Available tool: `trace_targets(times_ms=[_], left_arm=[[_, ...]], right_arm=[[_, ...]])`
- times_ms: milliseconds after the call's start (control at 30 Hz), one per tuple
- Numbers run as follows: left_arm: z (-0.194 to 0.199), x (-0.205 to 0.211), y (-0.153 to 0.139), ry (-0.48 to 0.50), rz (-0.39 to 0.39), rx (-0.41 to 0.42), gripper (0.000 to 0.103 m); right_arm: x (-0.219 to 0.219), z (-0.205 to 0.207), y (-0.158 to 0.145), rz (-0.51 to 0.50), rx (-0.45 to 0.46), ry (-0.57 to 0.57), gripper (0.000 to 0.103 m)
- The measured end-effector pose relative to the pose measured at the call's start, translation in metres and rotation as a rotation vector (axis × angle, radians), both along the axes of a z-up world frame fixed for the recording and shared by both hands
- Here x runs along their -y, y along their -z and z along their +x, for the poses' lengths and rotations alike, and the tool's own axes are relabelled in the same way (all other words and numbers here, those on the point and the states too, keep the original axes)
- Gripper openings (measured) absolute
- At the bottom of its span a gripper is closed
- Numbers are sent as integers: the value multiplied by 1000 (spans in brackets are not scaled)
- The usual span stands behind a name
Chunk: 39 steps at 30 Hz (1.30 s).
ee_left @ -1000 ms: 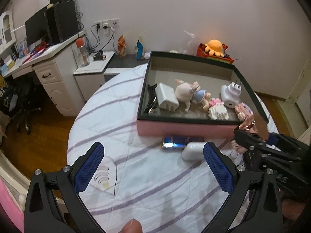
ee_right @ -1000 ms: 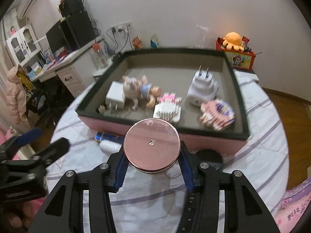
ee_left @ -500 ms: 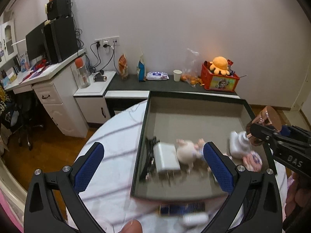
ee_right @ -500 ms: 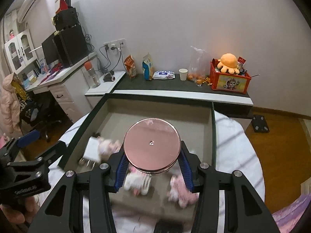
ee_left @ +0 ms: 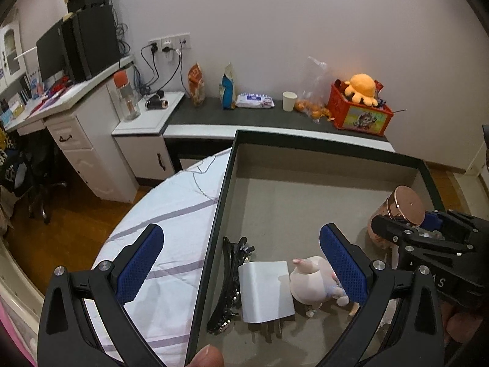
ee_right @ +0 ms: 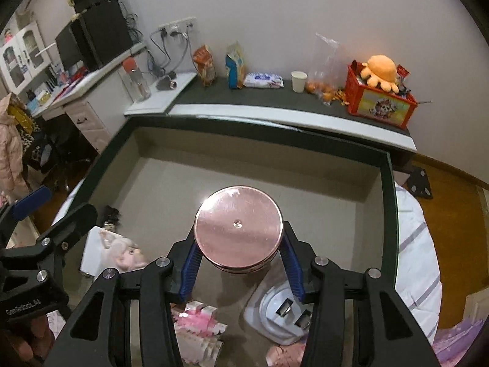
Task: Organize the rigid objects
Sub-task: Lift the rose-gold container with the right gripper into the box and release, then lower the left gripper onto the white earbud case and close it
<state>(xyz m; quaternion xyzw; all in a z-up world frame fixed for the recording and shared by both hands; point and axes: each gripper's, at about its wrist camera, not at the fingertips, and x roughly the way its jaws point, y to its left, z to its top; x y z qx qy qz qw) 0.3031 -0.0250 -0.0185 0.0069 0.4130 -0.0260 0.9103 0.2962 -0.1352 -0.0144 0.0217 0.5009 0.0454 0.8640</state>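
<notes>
Opening around the copper-lidded jar (ee_right: 238,229), the right gripper (ee_right: 240,264) hangs above the box (ee_right: 386,165); the left gripper (ee_left: 244,264) stands wide, empty.

one rose-gold round-lidded jar (ee_right: 238,229) between the right tongs | one dark-rimmed grey-lined open box (ee_left: 321,165) under both tongs | two white plug adapters: flat square (ee_left: 264,290), rounded (ee_right: 275,312) | one pale pig doll (ee_left: 308,281) | one black hair-clip bundle (ee_left: 229,275) | one pink comb (ee_right: 198,333)
</notes>
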Motion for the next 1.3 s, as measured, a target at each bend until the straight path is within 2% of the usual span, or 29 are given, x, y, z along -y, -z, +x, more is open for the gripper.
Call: trace_targets(times_ms=[33,100,400,667,1033,1300], left_arm=[[0,-1,1,-3,-1,-4,103],[-2,-1,1,-4,-4,-9,103],[-42,-11,-27,-3,-17,45,103],[-105,-16,-41,26,-37,72,103],[-177,-9,-26,68,-24,27,103],[-202,-2,-15,90,-25,1,103]], right_arm=[[1,0,0,0,-5,1,54],[1,-3,-4,-16,12,9,83],[2,-37,-39,13,106,34,84],[5,-103,-67,51,186,94,84],[15,-204,-63,82,183,182,84],[27,-237,-55,101,165,226,84]])
